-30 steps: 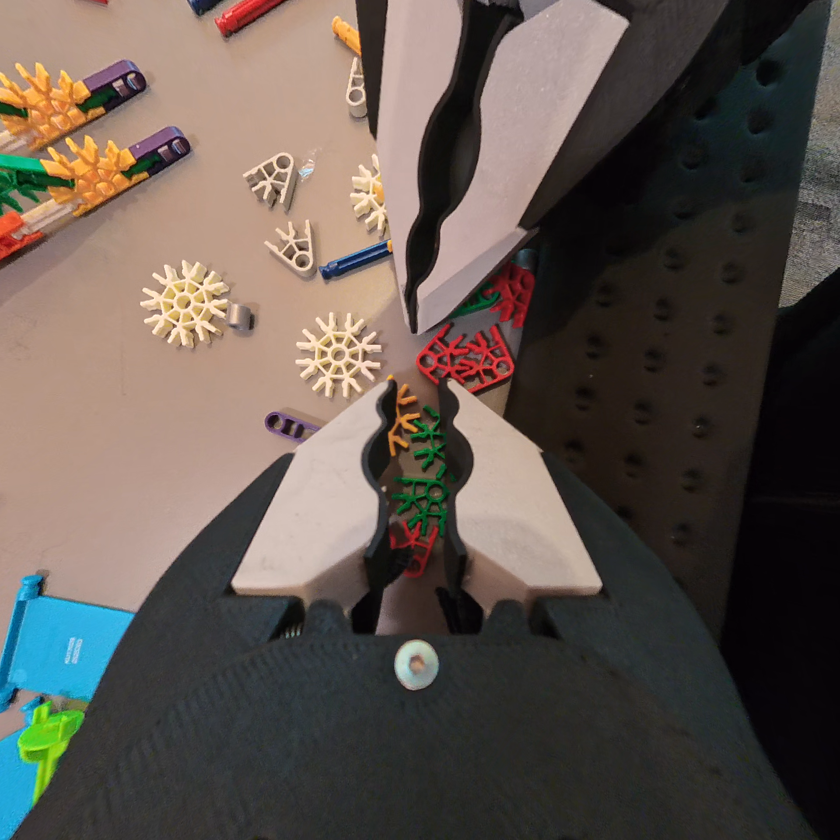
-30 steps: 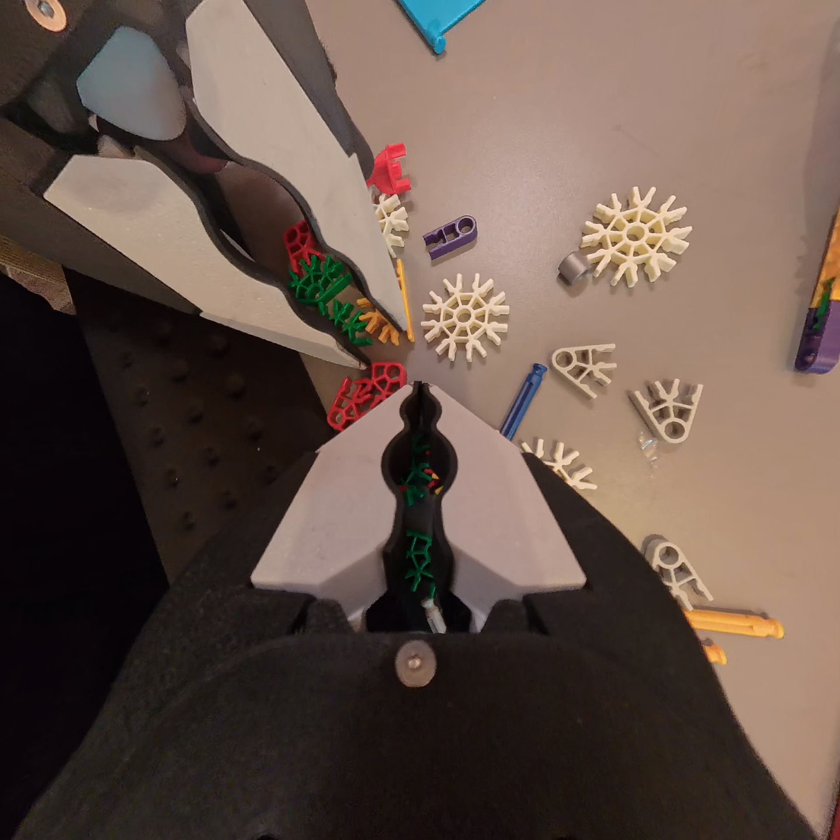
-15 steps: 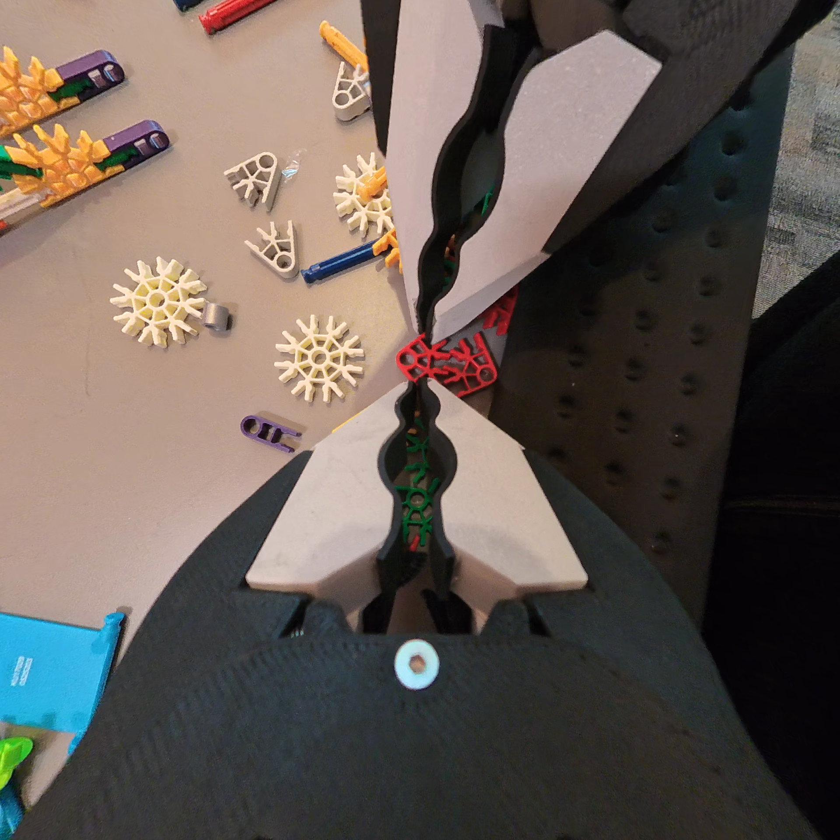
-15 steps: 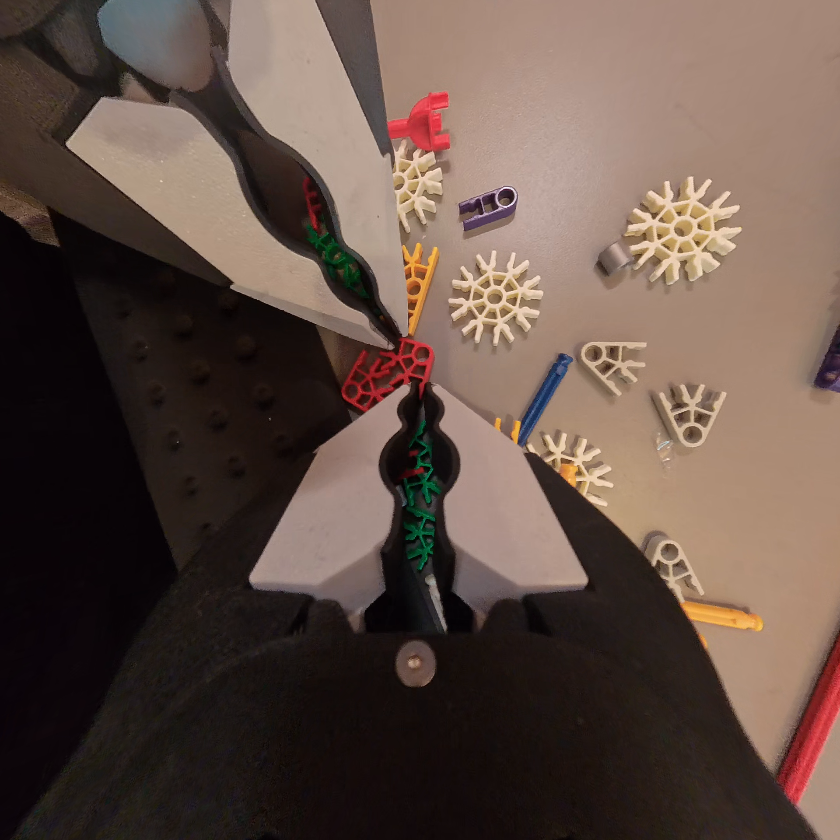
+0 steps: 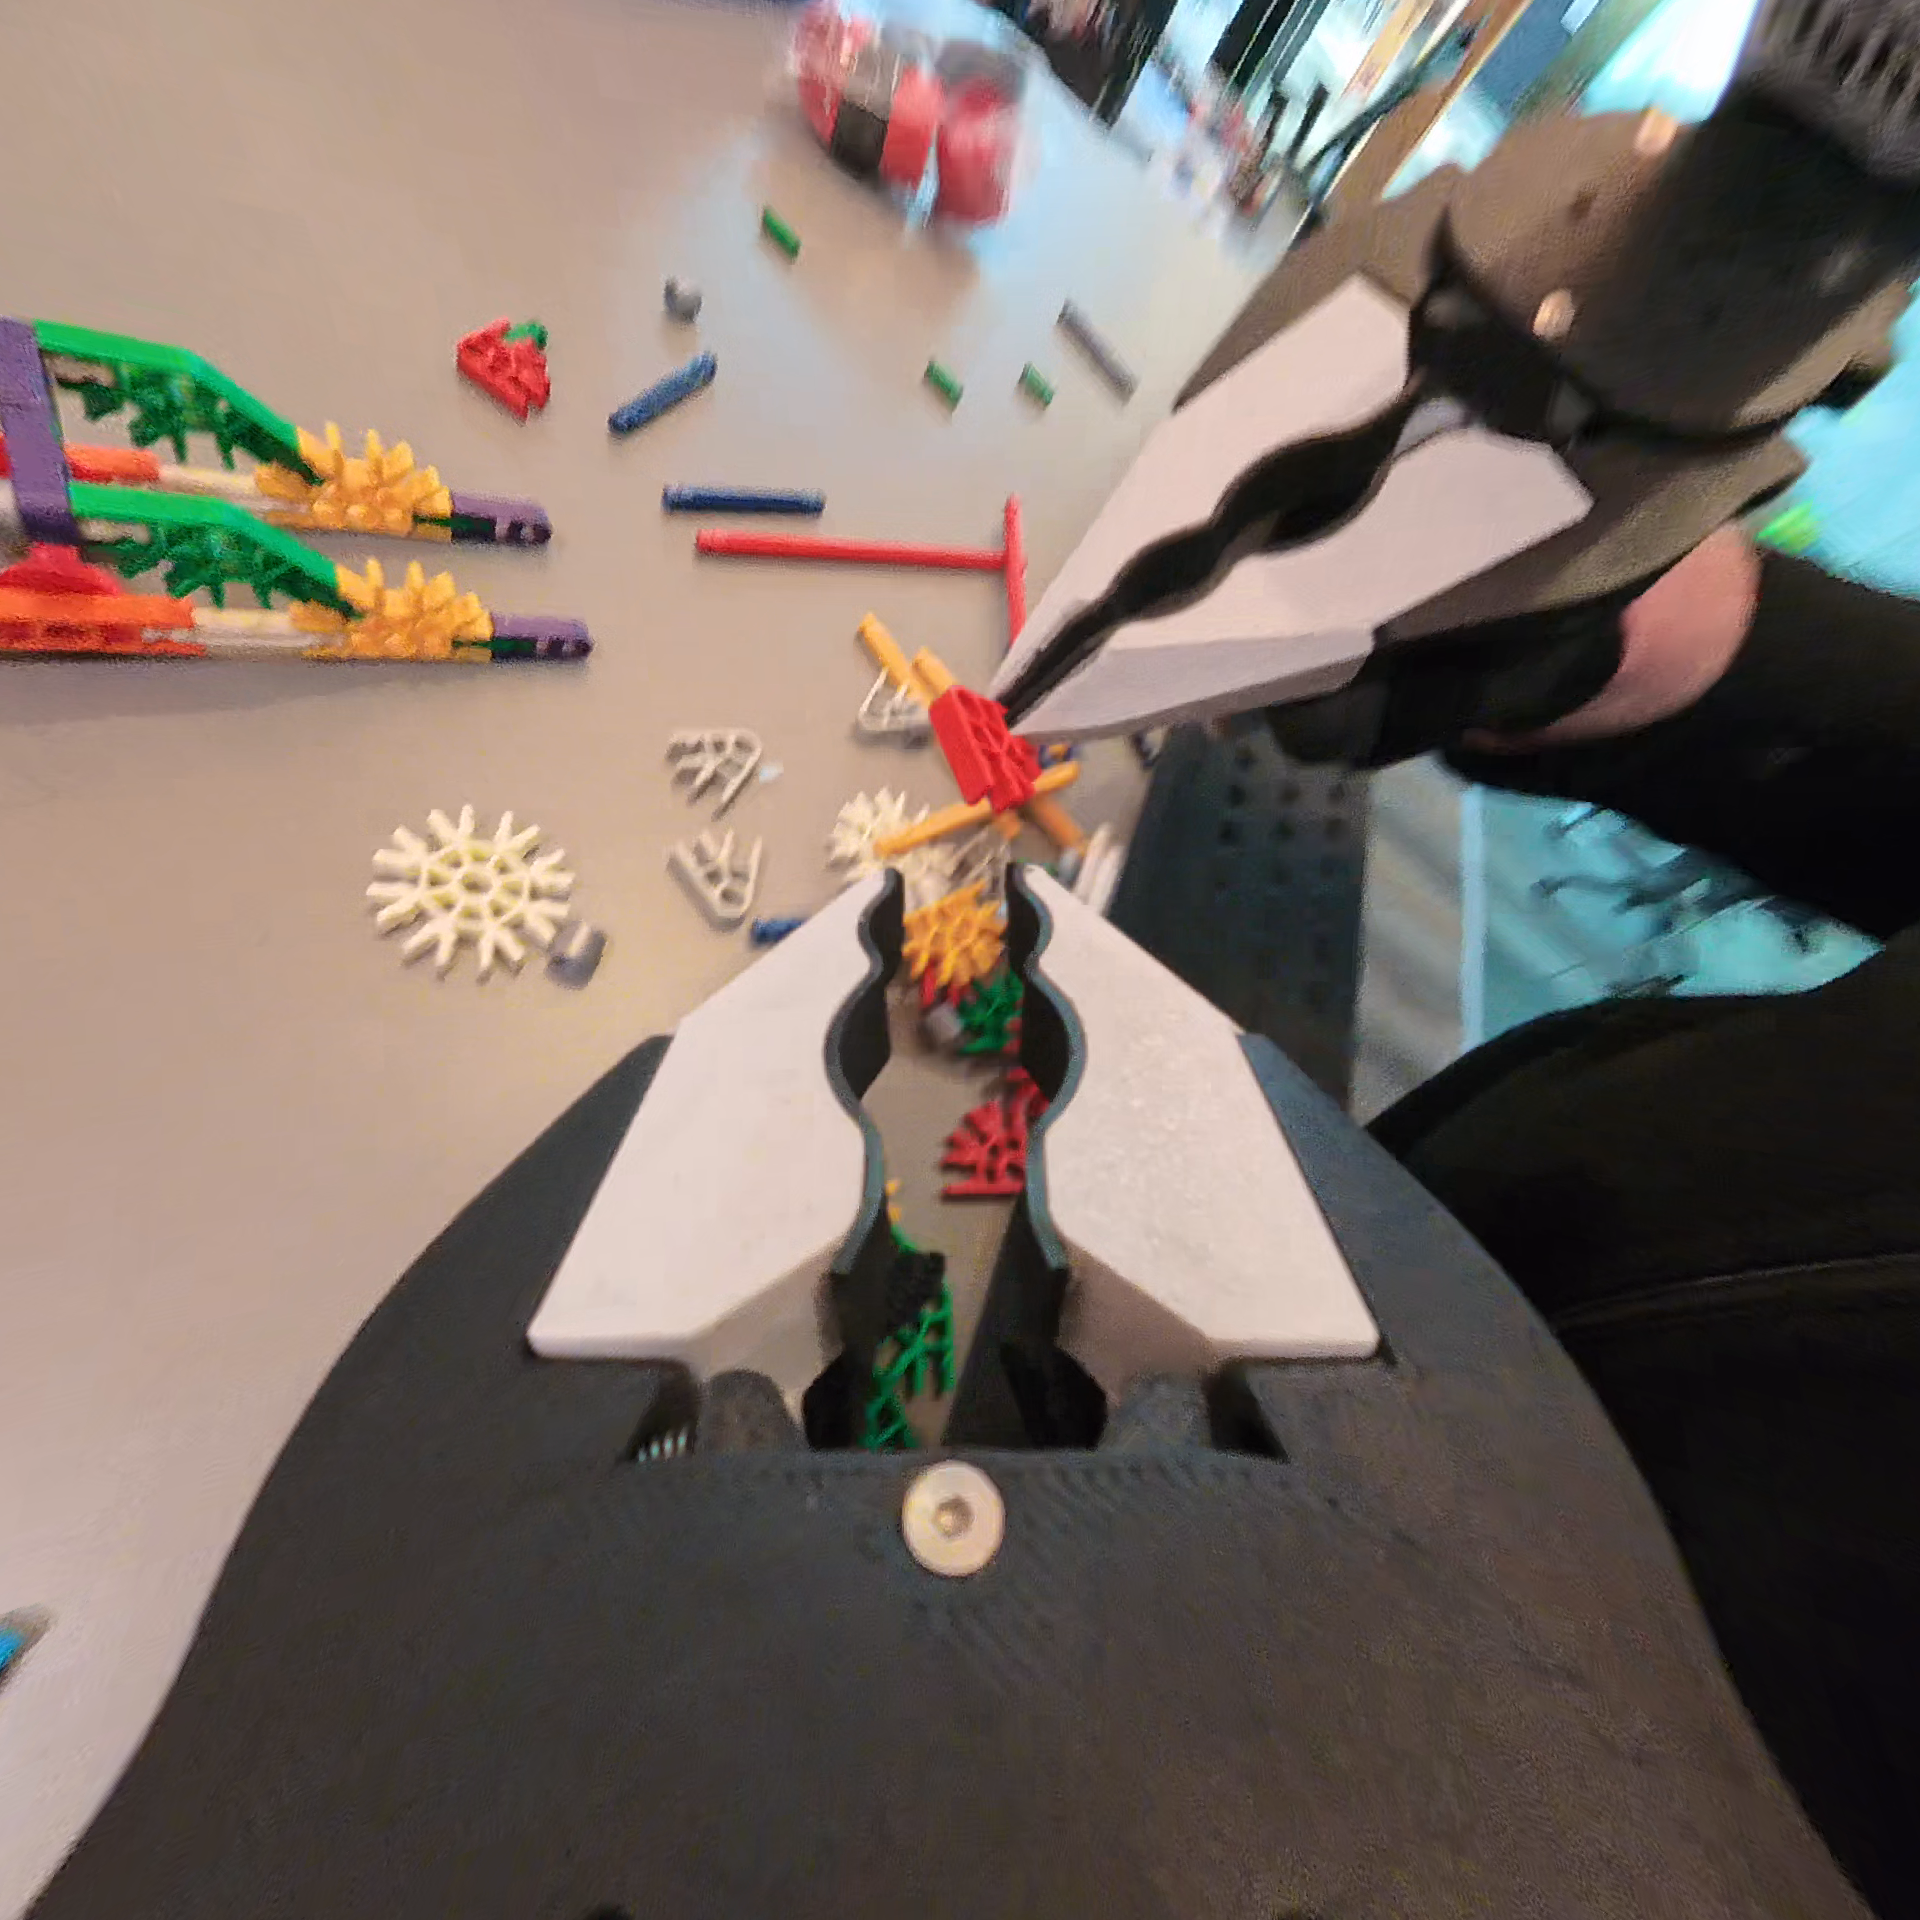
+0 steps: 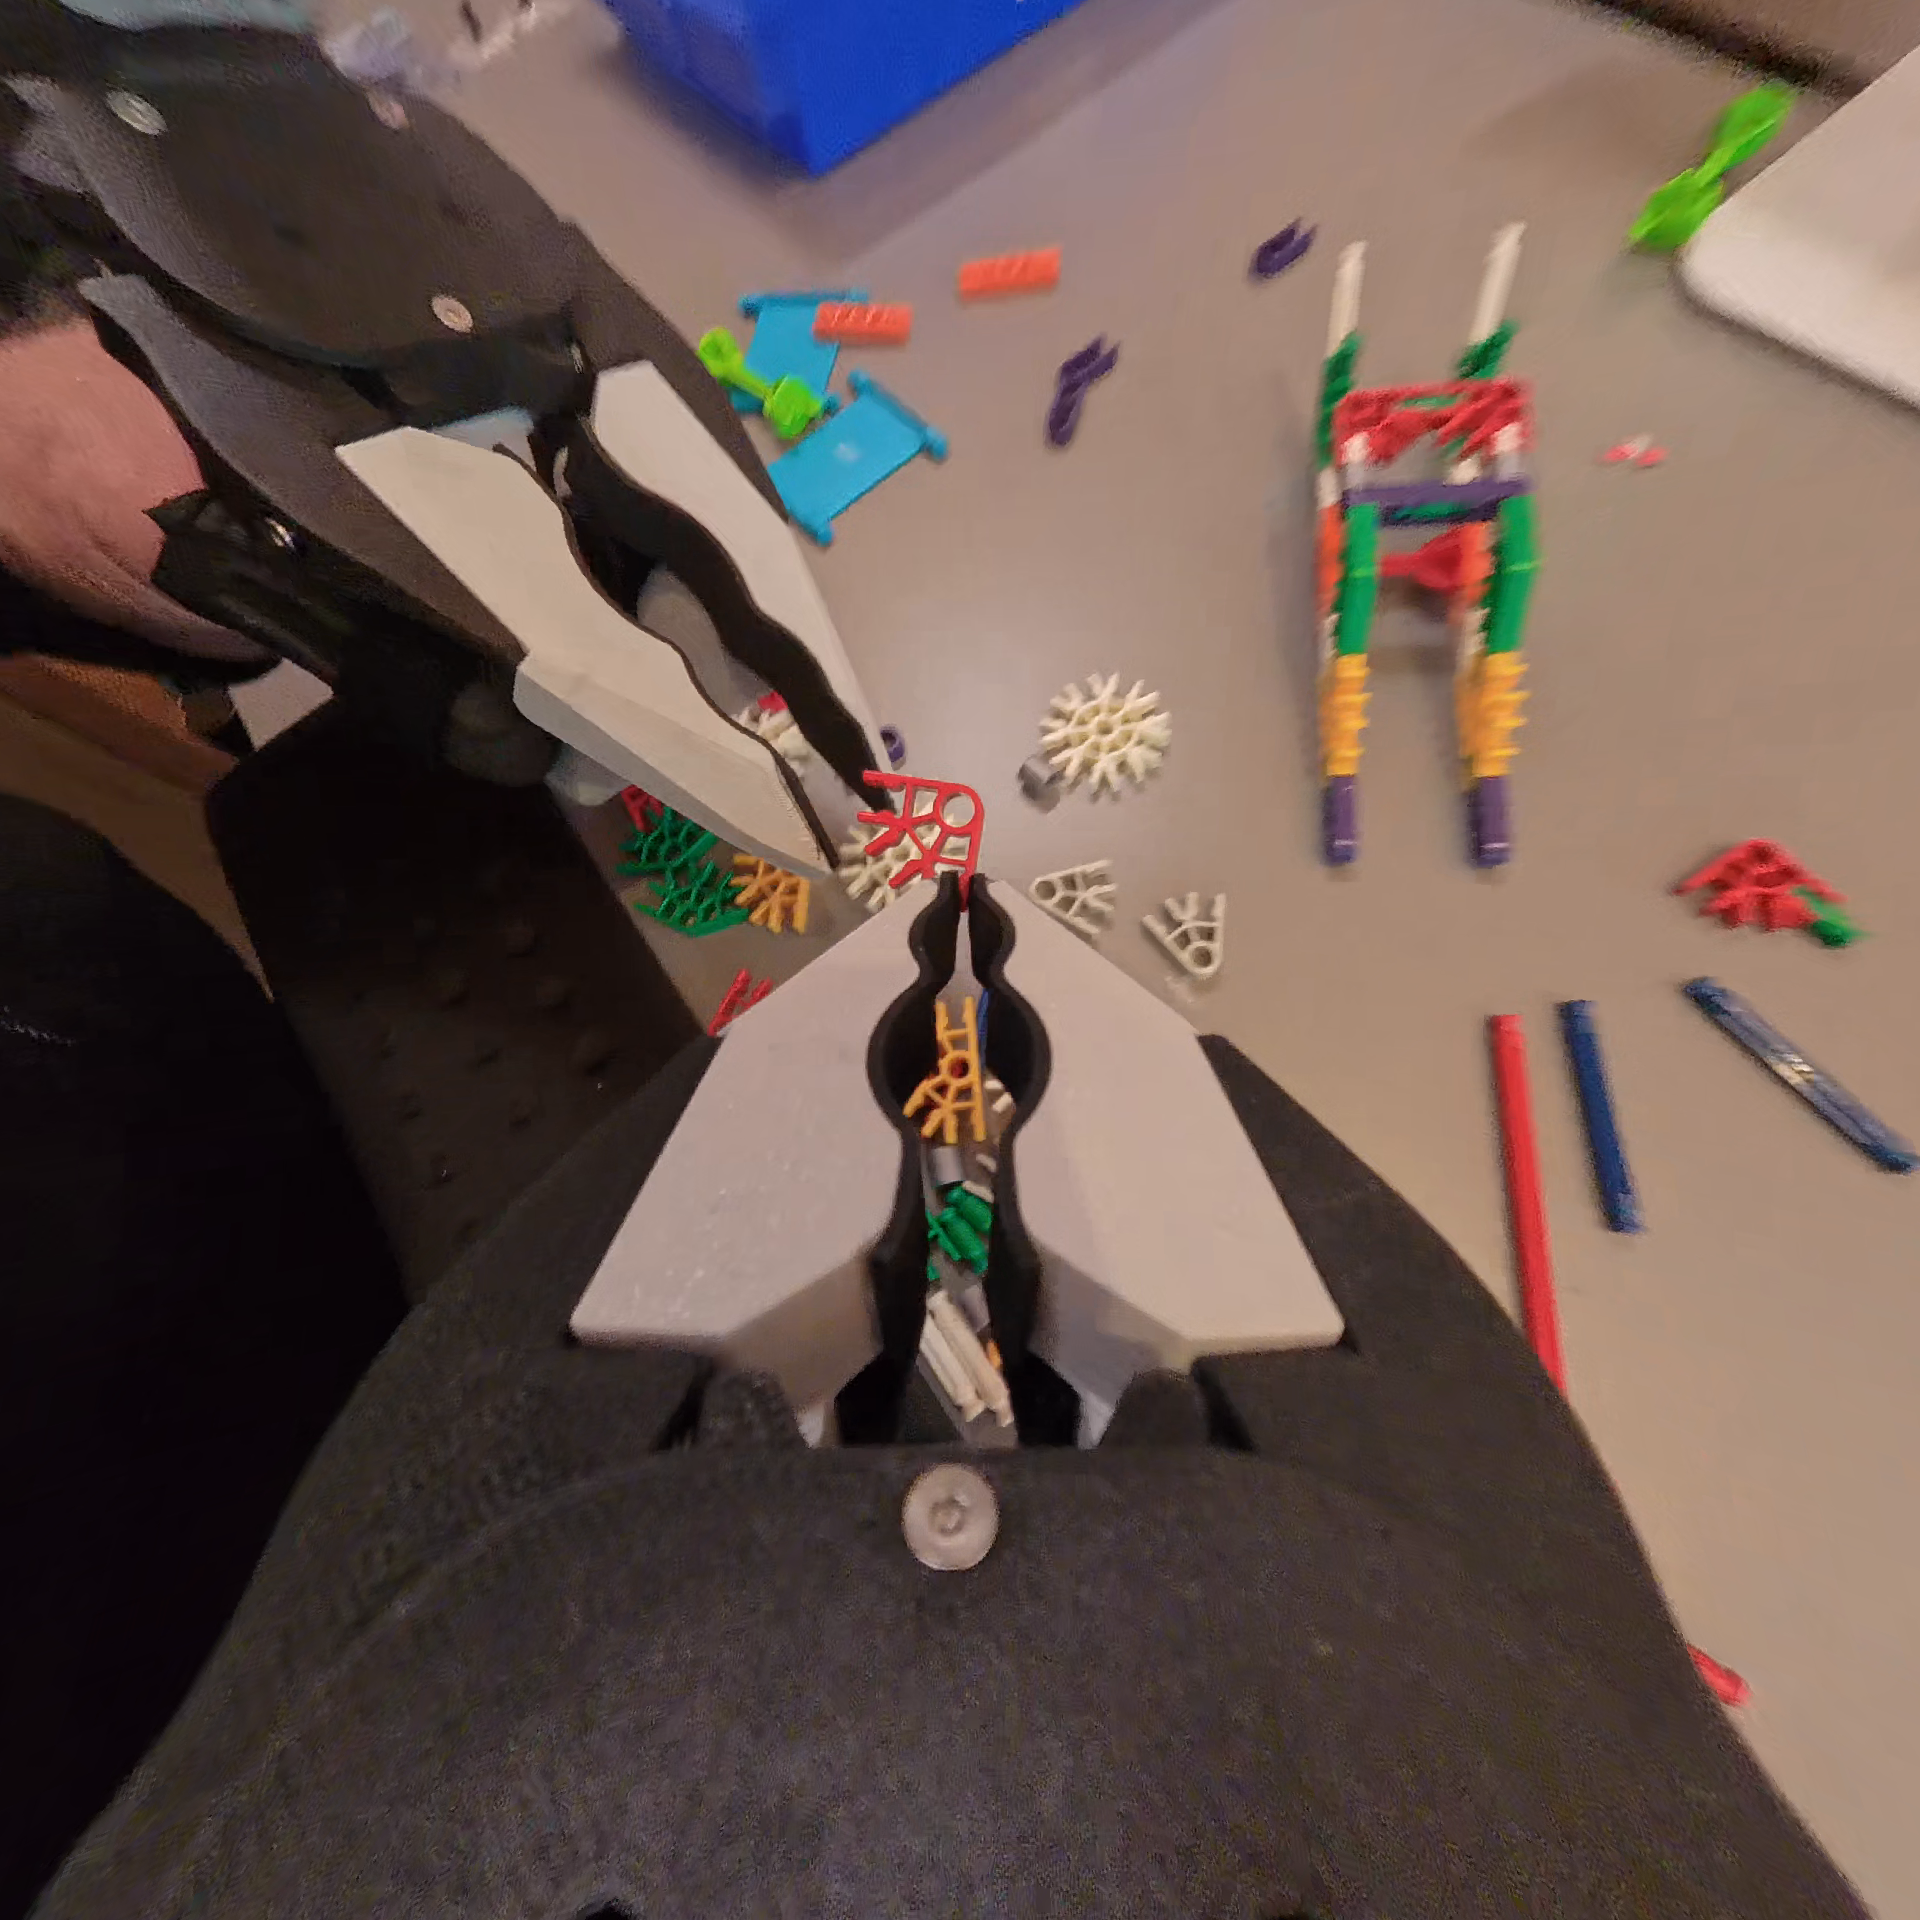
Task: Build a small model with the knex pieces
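My right gripper (image 6: 961,896) is shut on the edge of a red fan-shaped connector (image 6: 928,821) and holds it above the grey table (image 6: 1299,987). In the left wrist view the same connector (image 5: 979,746) hangs at the right gripper's tip (image 5: 1006,709). My left gripper (image 5: 954,885) is open and empty, just below and near that connector. Under it lies a heap of yellow (image 5: 951,935), green (image 5: 992,1013) and red (image 5: 992,1143) connectors. In the right wrist view the left gripper (image 6: 852,831) sits at the upper left, its tips close to the red connector.
A white snowflake connector (image 5: 468,894) and grey connectors (image 5: 717,873) lie left of the heap. A built multicolour frame (image 6: 1423,582) stands farther off. Red and blue rods (image 6: 1558,1122), light blue panels (image 6: 852,447) and a blue bin (image 6: 831,62) are about. A black dimpled panel (image 5: 1247,883) borders the table. My two grippers' fingertips are within a few centimetres of each other.
Both grippers have lifted and tilted away from the heap. The right gripper now carries one red connector up. The left gripper's jaws have opened.
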Tool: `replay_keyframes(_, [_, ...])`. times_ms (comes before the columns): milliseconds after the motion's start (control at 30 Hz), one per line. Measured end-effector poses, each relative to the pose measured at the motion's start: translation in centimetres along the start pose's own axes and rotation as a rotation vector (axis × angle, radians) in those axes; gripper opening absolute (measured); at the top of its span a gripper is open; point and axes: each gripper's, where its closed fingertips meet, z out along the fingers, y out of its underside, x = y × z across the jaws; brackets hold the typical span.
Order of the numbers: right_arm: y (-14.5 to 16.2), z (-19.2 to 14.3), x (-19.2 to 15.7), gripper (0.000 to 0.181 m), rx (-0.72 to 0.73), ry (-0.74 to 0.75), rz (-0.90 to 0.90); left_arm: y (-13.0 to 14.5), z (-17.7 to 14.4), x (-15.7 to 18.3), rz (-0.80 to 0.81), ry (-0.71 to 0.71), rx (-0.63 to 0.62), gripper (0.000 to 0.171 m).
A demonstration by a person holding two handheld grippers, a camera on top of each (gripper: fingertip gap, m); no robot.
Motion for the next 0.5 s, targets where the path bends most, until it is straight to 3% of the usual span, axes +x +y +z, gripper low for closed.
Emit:
replay_keyframes(167, [-2.2,-1.9,1.0,0.0,0.104,0.052,-0.021,-3.8,0.3,1.1,-0.121,0.142,0.154,0.0])
replay_keyframes(367, [-3.0,-3.3,2.1,0.0,0.165,0.094,-0.012,-5.6,1.2,1.9,-0.169,0.227,0.205,0.0])
replay_keyframes(500, [-3.0,-3.9,3.1,0.0,0.174,0.137,-0.026,-6.5,1.4,2.4,-0.21,0.284,0.235,0.018])
